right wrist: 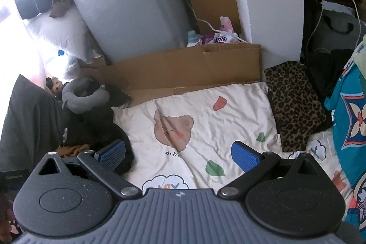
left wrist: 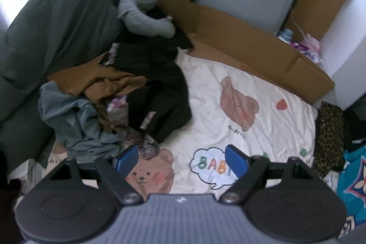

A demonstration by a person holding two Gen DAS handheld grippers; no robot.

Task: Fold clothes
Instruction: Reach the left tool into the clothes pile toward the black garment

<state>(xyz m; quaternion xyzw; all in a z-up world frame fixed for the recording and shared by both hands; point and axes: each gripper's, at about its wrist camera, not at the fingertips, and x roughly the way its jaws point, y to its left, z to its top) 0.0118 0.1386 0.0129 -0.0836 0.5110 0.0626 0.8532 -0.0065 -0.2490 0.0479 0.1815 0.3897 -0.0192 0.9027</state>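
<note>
right now your left gripper (left wrist: 181,160) and right gripper (right wrist: 178,153) are both wide apart and hold nothing. they hang over the bear blanket (left wrist: 251,88). the messy clothes pile (left wrist: 128,93) sits to the left.

Ahead of my left claw (left wrist: 181,159) the bear-print sheet (left wrist: 258,129) lies open; the clothes pile (left wrist: 119,95) blocks its left side. My right claw (right wrist: 180,152) has clear sheet in front, cardboard (right wrist: 183,65) walling the far edge, leopard-print fabric (right wrist: 295,106) crowding its right
</note>
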